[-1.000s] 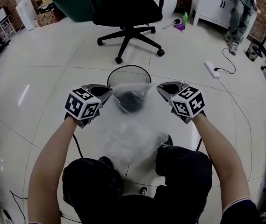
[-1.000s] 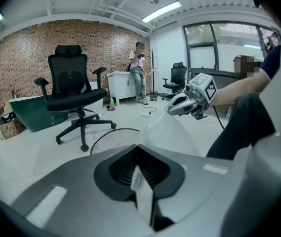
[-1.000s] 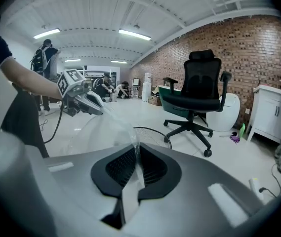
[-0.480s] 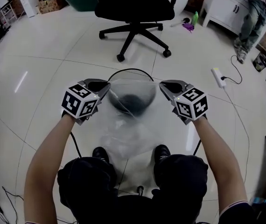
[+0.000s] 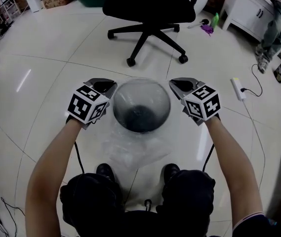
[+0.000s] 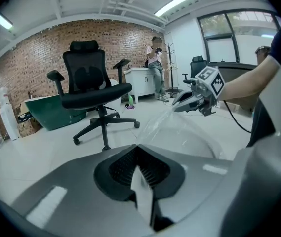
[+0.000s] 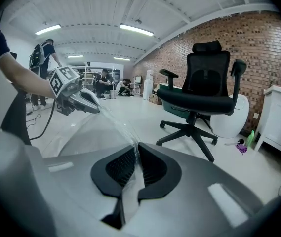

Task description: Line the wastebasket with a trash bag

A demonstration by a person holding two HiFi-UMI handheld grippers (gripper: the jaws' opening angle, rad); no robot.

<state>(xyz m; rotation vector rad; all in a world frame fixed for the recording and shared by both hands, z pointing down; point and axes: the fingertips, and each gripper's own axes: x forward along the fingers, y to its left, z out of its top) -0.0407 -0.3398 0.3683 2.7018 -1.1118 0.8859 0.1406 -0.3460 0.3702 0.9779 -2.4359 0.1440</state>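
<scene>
A clear plastic trash bag (image 5: 133,144) is stretched open between my two grippers, its mouth held over the round black wastebasket (image 5: 141,107) on the floor. My left gripper (image 5: 111,86) is shut on the bag's left rim, and my right gripper (image 5: 173,84) is shut on its right rim. The left gripper view has bag film (image 6: 172,127) pinched between its jaws, running across to the other gripper (image 6: 195,97). In the right gripper view the film (image 7: 115,127) leads from the closed jaws to the left gripper (image 7: 76,98). The bag's loose end hangs down toward my feet.
A black office chair (image 5: 147,14) stands just beyond the wastebasket. A white power strip (image 5: 239,88) with its cord lies on the floor at the right, and a white cabinet (image 5: 251,11) is at the far right. A person (image 5: 273,28) stands there. Cables trail by my legs.
Both grippers have carried the stretched bag forward, from short of the wastebasket to over its rim. The bag's mouth now lies round over the basket's opening.
</scene>
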